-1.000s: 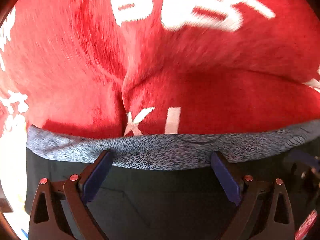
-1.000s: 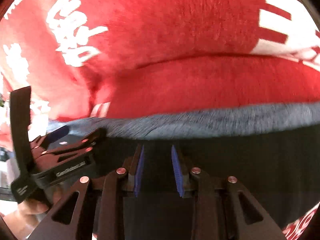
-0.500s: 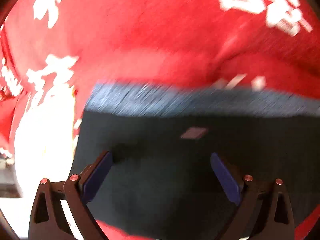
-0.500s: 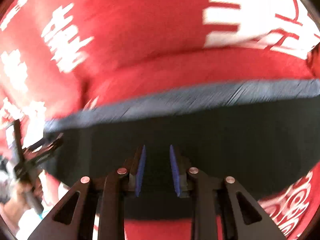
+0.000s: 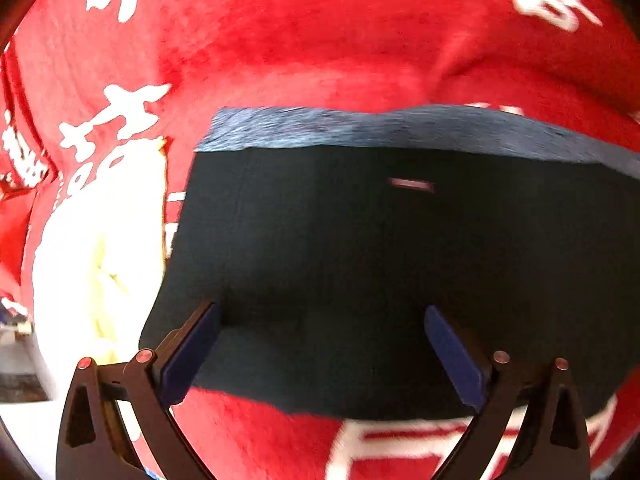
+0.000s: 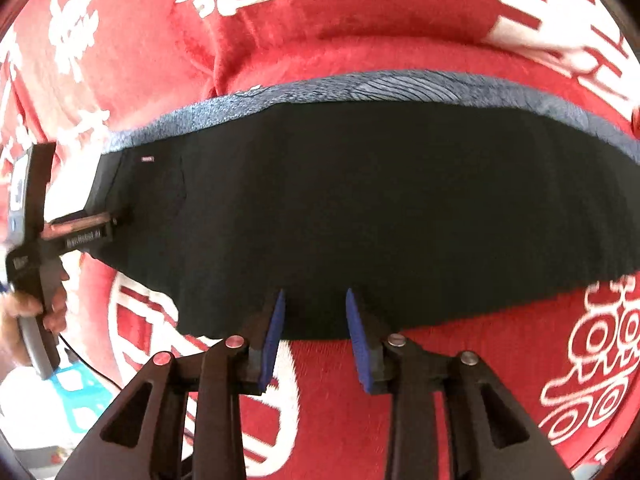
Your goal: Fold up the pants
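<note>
The black pants (image 5: 380,264) lie folded flat on a red blanket (image 5: 320,40) printed with white characters, a speckled grey waistband (image 5: 400,128) running along their far edge. In the left wrist view the left gripper (image 5: 320,344) stands wide open, its blue pads (image 5: 192,348) spread toward 7 and 5 o'clock, with nothing pinched; the dark cloth fills the middle of the view from 9 to 3 o'clock and passes under the gap between the fingers, its near edge showing at about 6 o'clock with red blanket below it. A small pale label (image 5: 412,185) sits on the fabric toward 1 o'clock from the centre. In the right wrist view the right gripper (image 6: 314,336) has its jaws opening, a narrow gap between the blue pads (image 6: 272,340), and nothing is between them; the tips hover at the near hem of the pants (image 6: 360,208), which spread out toward 12 o'clock, from 9 to 3 o'clock across the frame. At 9 o'clock in that view the left gripper (image 6: 86,228) reaches over the left end of the pants, held by a hand (image 6: 28,304) at about 8 o'clock.
</note>
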Tool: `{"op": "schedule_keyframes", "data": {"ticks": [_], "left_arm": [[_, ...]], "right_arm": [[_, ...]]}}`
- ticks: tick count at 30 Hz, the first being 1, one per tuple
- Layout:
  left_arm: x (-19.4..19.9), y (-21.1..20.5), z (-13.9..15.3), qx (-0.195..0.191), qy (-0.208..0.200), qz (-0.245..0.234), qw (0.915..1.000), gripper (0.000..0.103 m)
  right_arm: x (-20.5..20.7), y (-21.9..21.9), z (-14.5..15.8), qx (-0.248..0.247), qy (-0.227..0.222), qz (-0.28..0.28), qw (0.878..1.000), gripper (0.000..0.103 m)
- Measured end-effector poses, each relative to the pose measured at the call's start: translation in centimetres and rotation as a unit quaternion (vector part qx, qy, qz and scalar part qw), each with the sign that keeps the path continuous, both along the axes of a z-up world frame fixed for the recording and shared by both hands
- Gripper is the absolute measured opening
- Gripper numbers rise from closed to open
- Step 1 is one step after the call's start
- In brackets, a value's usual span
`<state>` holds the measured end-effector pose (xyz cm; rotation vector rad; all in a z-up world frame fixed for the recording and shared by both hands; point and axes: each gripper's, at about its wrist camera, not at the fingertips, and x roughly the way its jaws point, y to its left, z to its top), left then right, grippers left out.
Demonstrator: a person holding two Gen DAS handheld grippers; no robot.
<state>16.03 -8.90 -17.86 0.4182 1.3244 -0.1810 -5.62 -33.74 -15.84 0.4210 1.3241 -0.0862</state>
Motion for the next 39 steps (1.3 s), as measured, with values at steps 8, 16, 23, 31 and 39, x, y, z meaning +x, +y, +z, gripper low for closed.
{"op": "schedule_keyframes", "data": {"ticks": [8,16,23,31,39], "left_arm": [[-4.1,-7.6,3.1,-0.047,0.022,-0.078,0.9956,0.102],[-7.8,-17.9,5.1,-0.079,0.030,-0.138,0.9868,0.102],[-8.8,-25.1,4.5,-0.086,0.043,-0.151,0.9839,0.102],[-10.6,-32.6,4.0,-0.089,0.051,-0.152,0.9831,0.102],[-9.9,-38.4,2.6,-0.088,0.051,-0.132,0.9861,0.102]], "right_arm": [[-5.2,-3.4,1.2,0.036,0.008,-0.076,0.996,0.048],[-9.6,-11.3,2.2,0.034,0.003,-0.152,0.988,0.048],[-13.2,-19.7,2.6,0.039,-0.013,-0.225,0.973,0.048],[-15.1,-26.4,1.8,0.057,-0.018,-0.270,0.961,0.048],[-14.5,-31.1,2.1,0.027,-0.033,-0.287,0.957,0.048]]}}
